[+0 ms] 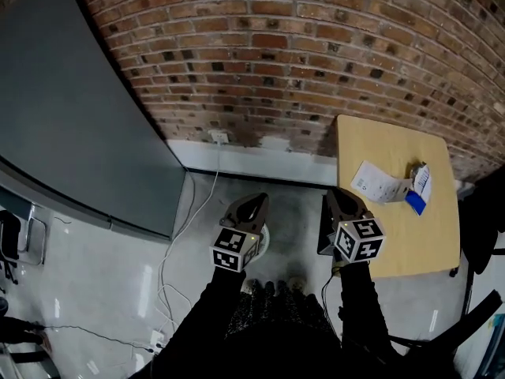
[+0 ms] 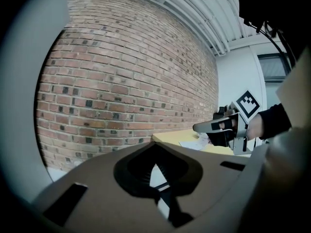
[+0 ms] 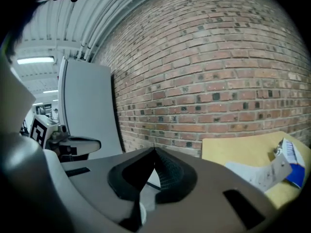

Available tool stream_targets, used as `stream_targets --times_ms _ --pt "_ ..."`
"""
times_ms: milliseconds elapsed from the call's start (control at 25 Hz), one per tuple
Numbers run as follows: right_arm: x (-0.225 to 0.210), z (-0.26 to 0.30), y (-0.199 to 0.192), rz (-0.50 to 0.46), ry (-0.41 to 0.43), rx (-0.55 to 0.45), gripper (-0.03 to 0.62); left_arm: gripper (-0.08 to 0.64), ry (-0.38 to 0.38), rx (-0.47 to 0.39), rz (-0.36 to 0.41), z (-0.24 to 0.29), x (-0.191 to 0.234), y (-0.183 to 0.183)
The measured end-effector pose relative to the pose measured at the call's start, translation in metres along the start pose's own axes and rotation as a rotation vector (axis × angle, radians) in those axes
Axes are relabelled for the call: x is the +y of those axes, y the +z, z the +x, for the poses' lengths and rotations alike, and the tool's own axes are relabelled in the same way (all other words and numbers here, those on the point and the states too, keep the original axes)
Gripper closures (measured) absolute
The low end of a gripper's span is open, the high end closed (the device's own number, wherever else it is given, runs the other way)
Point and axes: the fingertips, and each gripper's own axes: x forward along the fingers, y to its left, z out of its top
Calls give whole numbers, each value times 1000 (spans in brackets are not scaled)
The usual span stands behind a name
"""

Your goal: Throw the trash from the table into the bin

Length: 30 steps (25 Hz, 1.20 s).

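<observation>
Office-like room: brick wall [image 1: 276, 46], grey partition [image 1: 71, 117]

A brick wall [image 1: 316, 46] runs across the back above a white skirting [image 1: 260, 163], with a socket [image 1: 218, 137] low on it. A white cable [image 1: 192, 208] drops from the socket and trails over the pale floor [image 1: 95, 275]. A grey panel [image 1: 71, 117] stands at the left.

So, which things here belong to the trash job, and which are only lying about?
For the job: paper slip, crumpled wrapper, blue item, all on the yellow table. No bin clearly visible.
Only lying about: white cable on the floor, wall socket, grey partition.
</observation>
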Motion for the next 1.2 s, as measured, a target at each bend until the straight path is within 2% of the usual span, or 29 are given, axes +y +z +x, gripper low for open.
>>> stream_targets --times_ms 440,800,1000,1200 --pt "-62 -43 8 27 -109 -28 581 554 -87 -10 42 45 -50 22" --pt "-112 -86 6 44 -195 -52 581 554 -164 -19 79 81 -107 34" --pt "-144 -109 2 31 -292 -28 581 554 -215 -22 98 102 -141 40" --pt "-167 -128 -5 51 -342 -31 580 554 -238 -27 101 114 -165 42"
